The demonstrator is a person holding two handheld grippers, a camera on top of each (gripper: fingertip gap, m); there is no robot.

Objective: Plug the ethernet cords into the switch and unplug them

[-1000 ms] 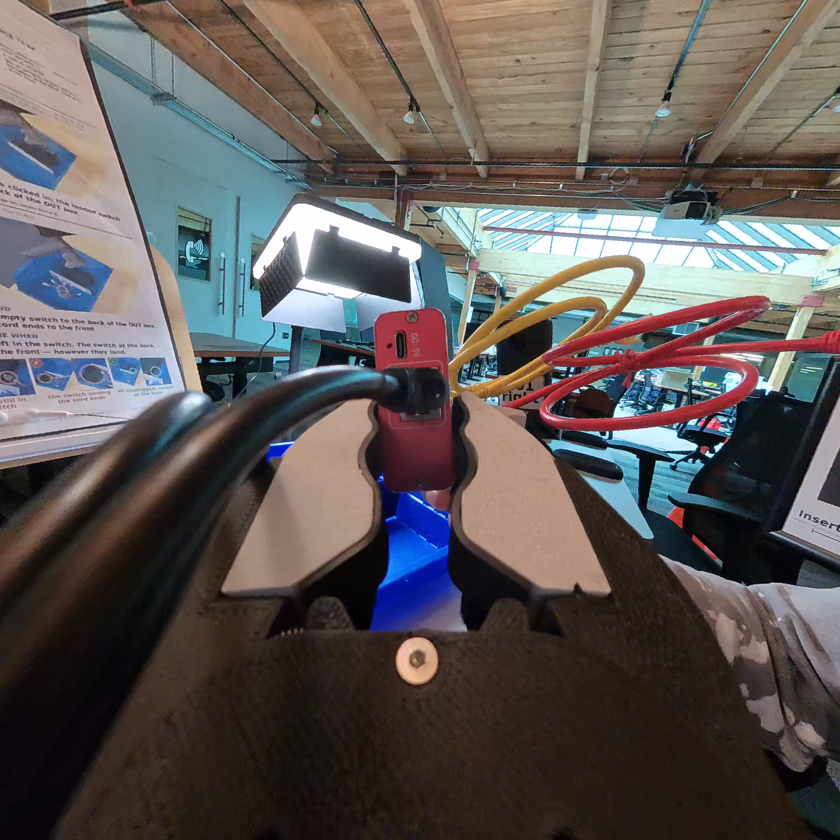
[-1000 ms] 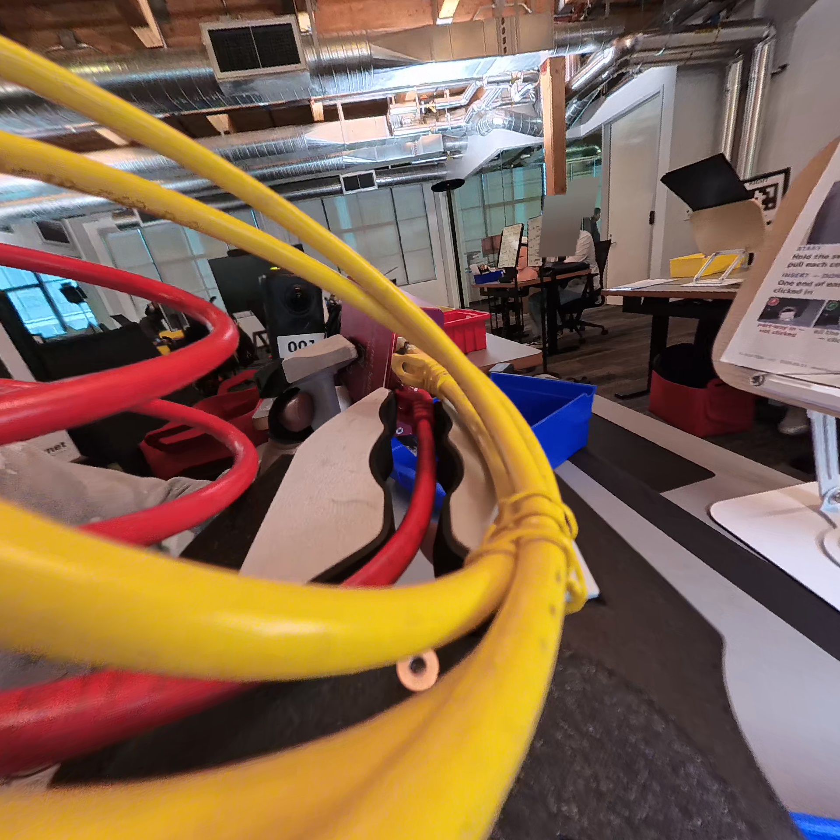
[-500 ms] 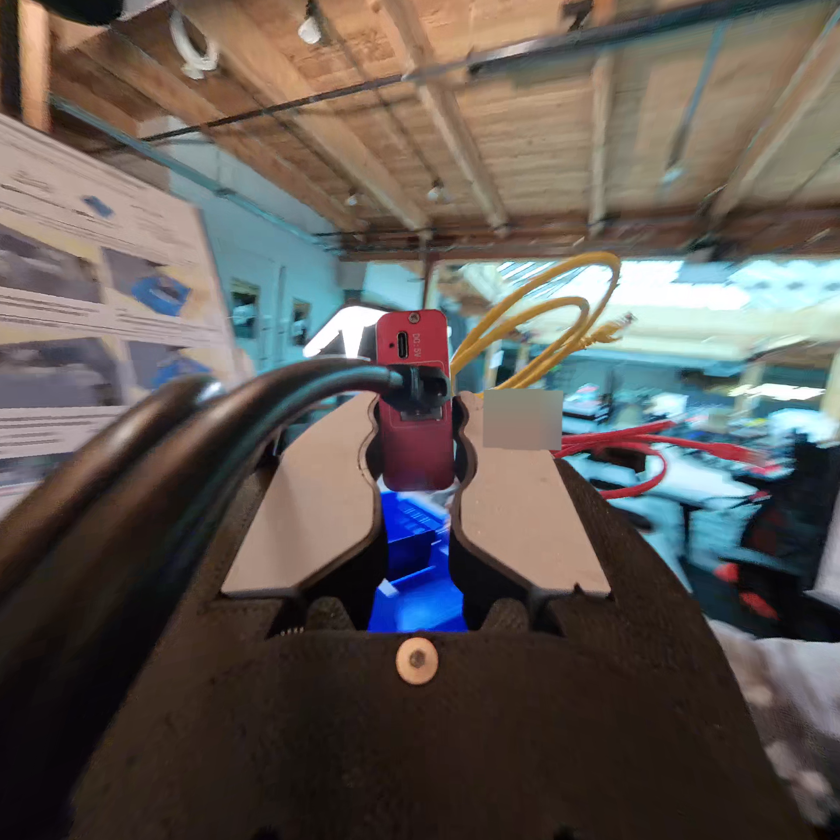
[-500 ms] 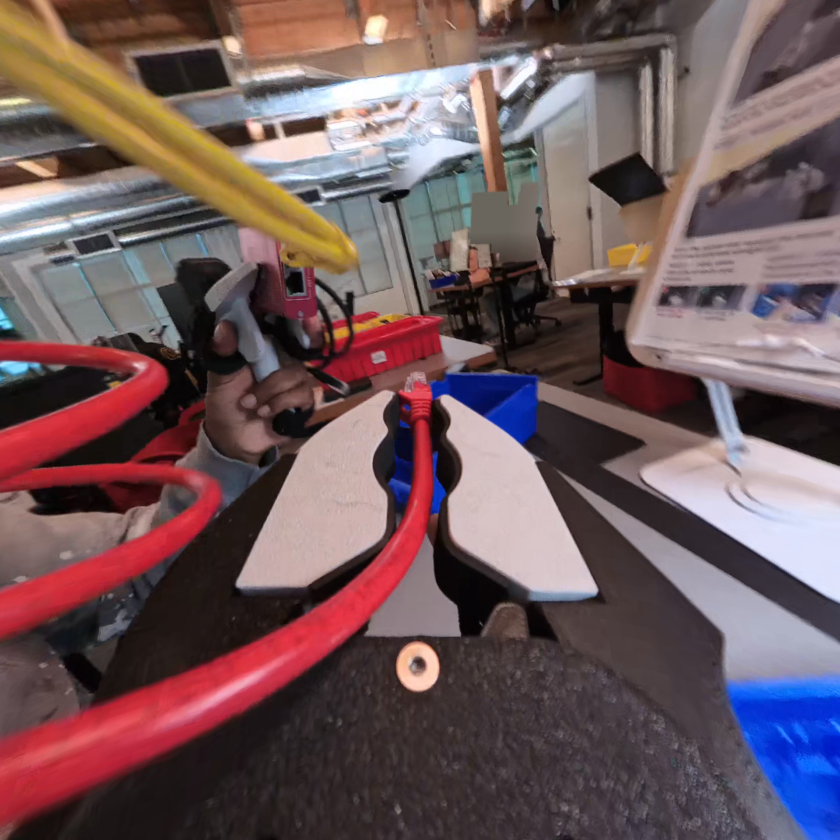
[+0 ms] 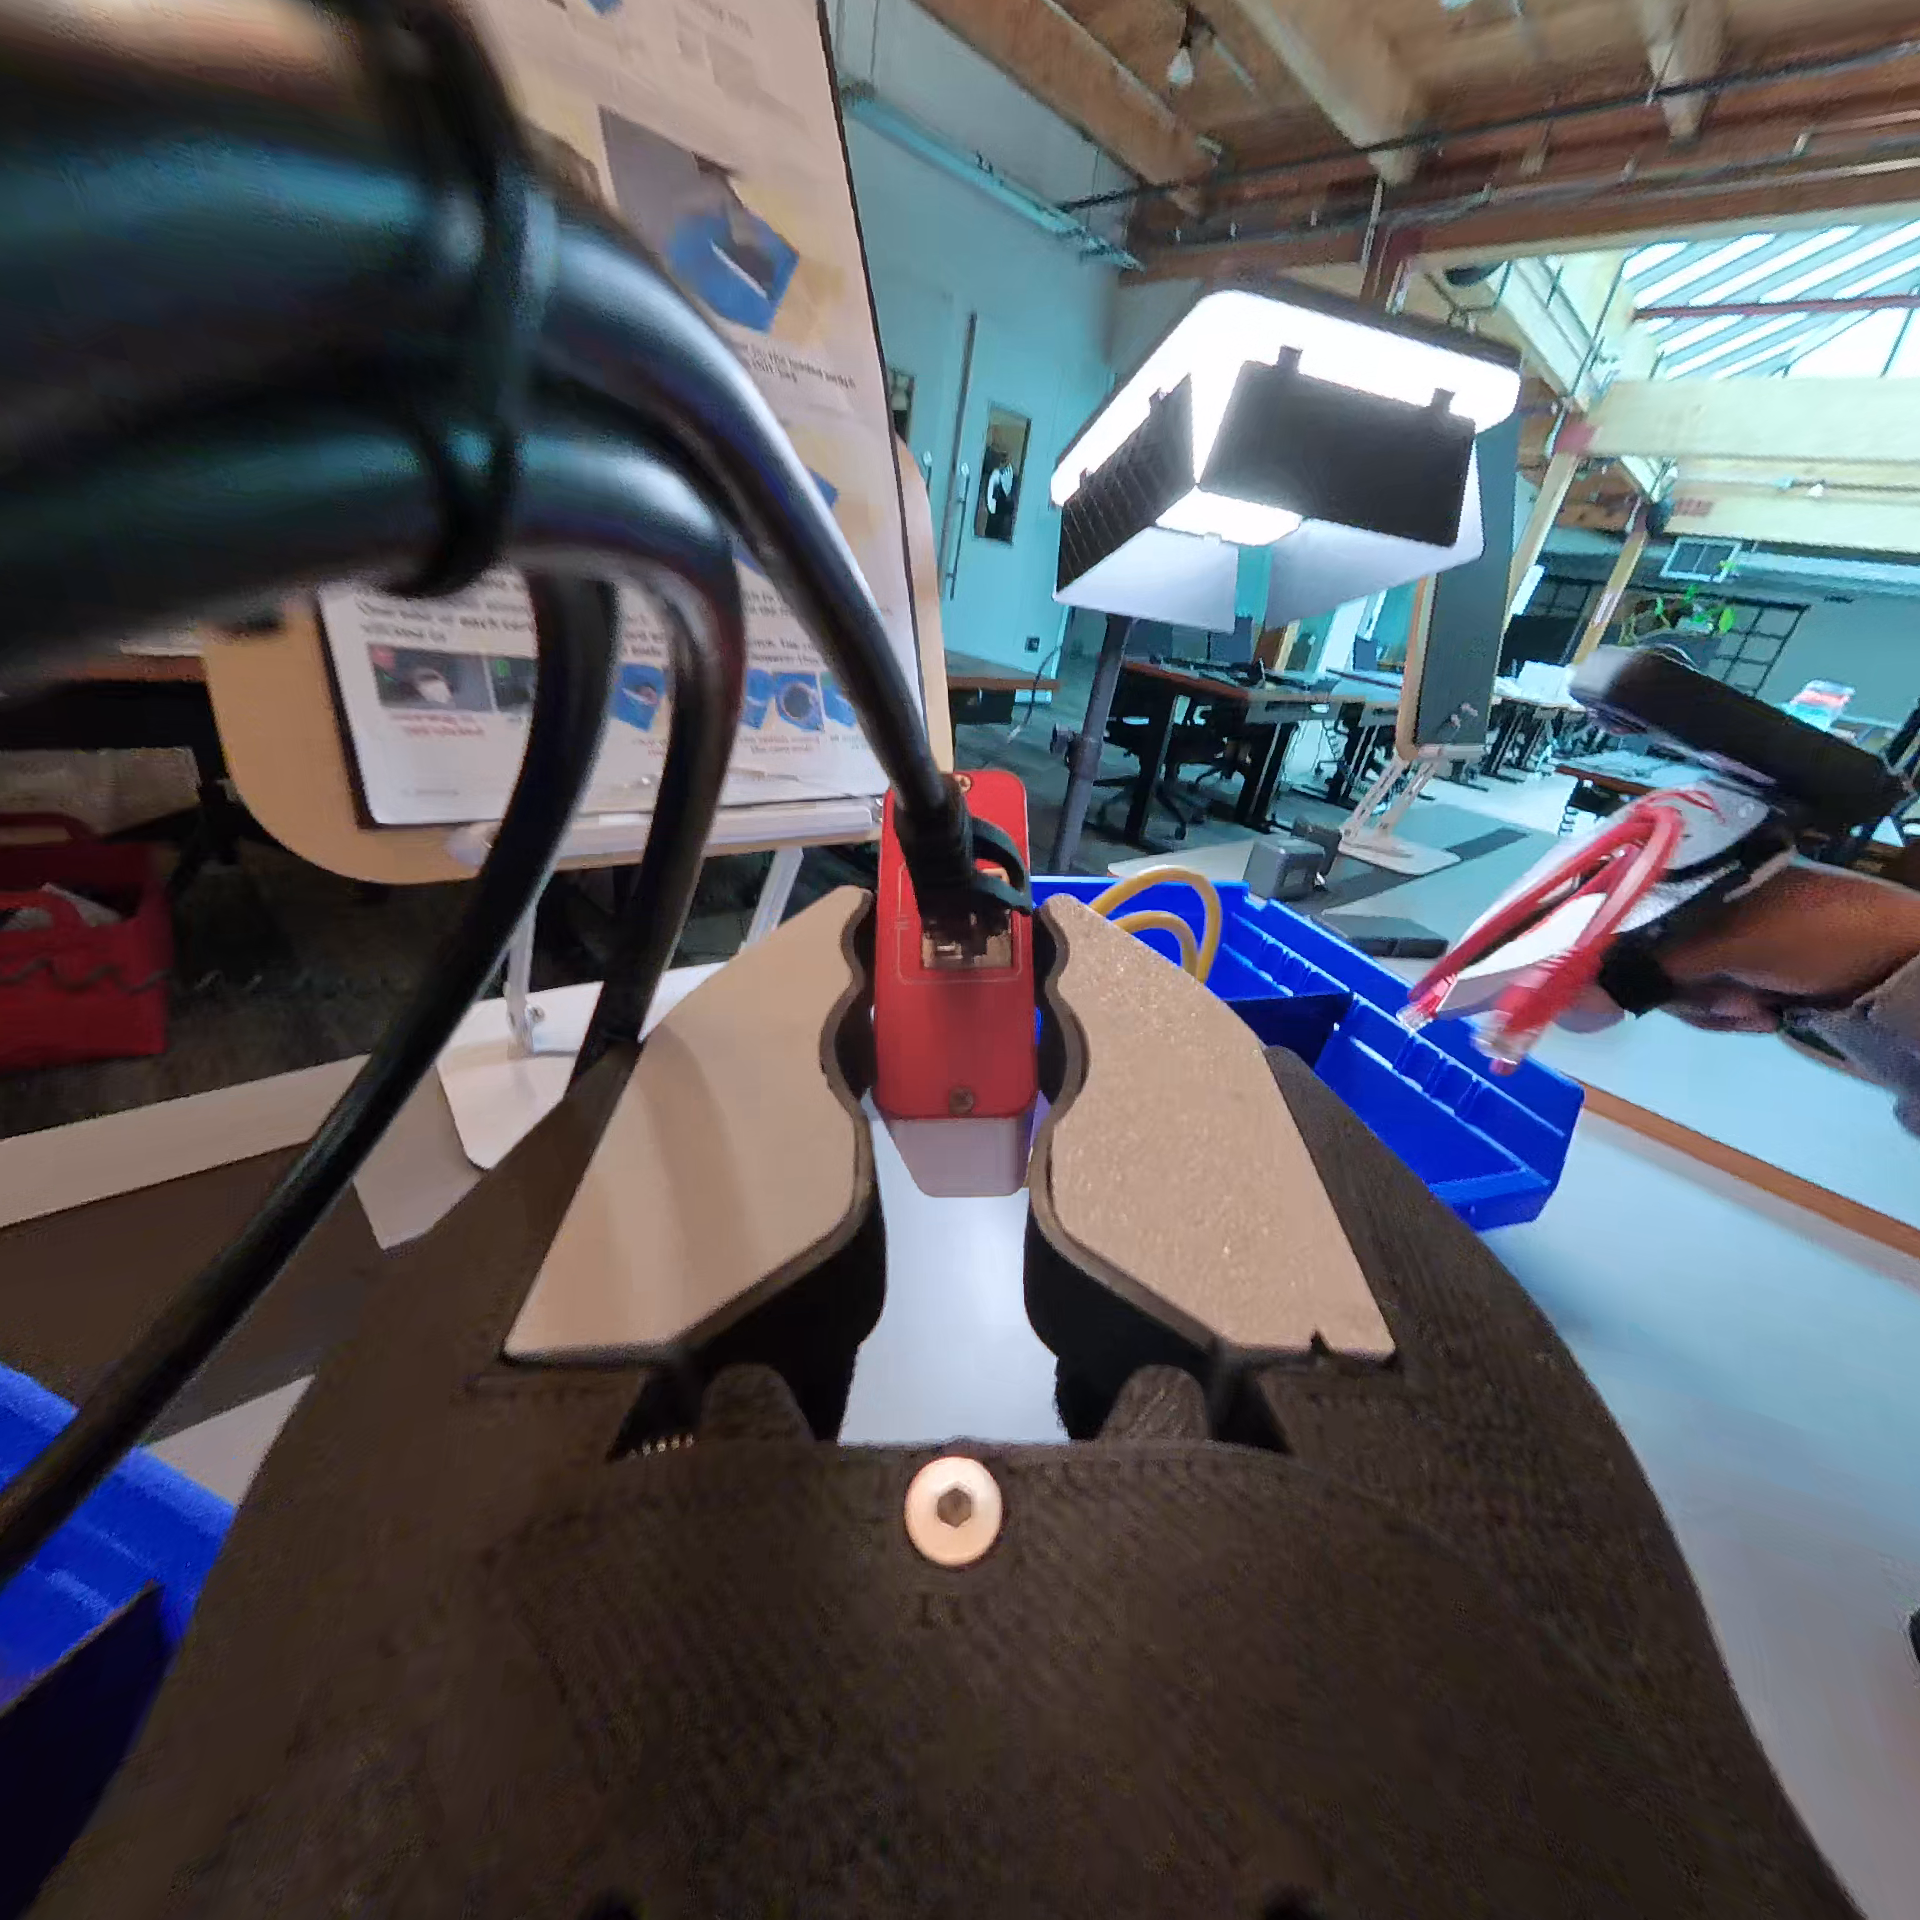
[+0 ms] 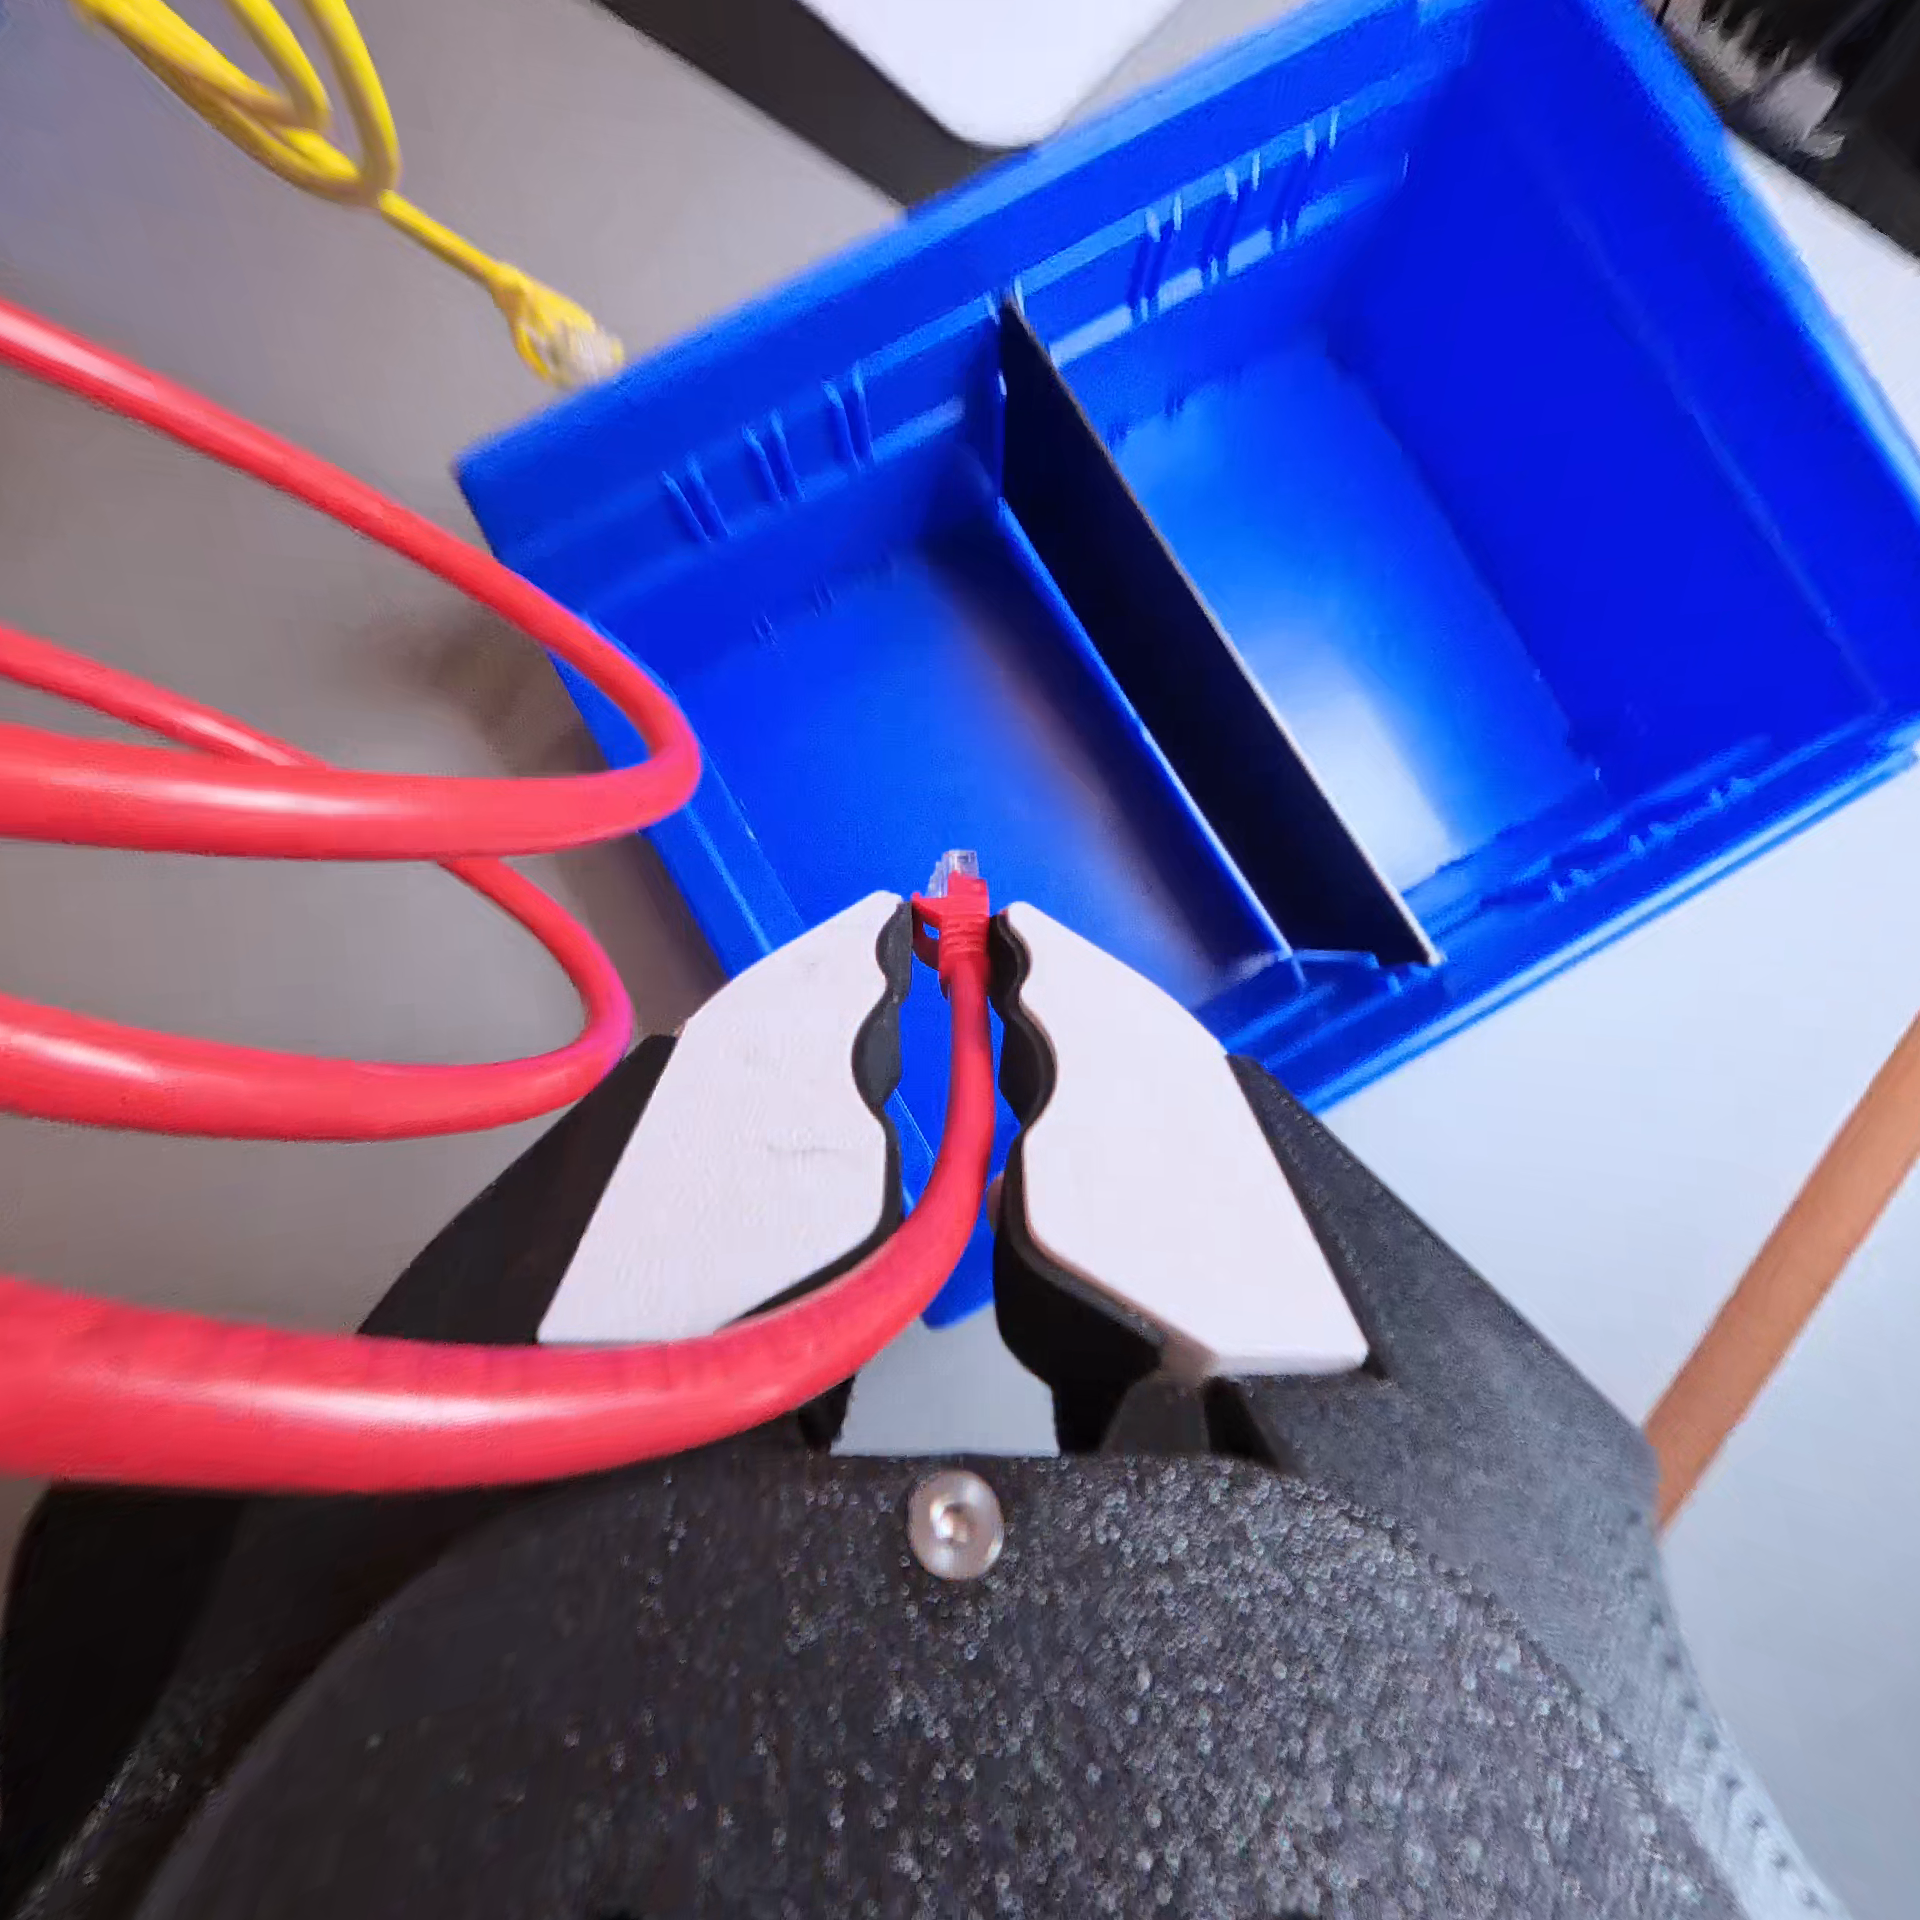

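My left gripper (image 5: pixel 954 925) is shut on the small red switch (image 5: pixel 954 1029), held upright above the table. A black cord (image 5: pixel 821 582) is plugged into the switch's upper port; the port below it is empty. My right gripper (image 6: pixel 951 914) is shut on the plug end of the red ethernet cord (image 6: pixel 961 1091), its clear tip pointing down at the blue bin (image 6: pixel 1558 312). The red cord's loops hang to the left. The right gripper also shows at the far right of the left wrist view (image 5: pixel 1475 997). A yellow cord (image 6: pixel 312 135) hangs loose over the table, plug free.
The blue bin (image 5: pixel 1455 1101) has a black divider (image 6: pixel 1174 644) and two bare compartments. An instruction board on a stand (image 5: pixel 665 675) is behind the switch on the left. A studio light (image 5: pixel 1288 457) stands beyond. The table's wooden edge (image 6: pixel 1766 1268) is at right.
The red and yellow cords came out of the switch. My right gripper carried the red plug away and tilted down over the blue bin. My left gripper swung downward with the switch.
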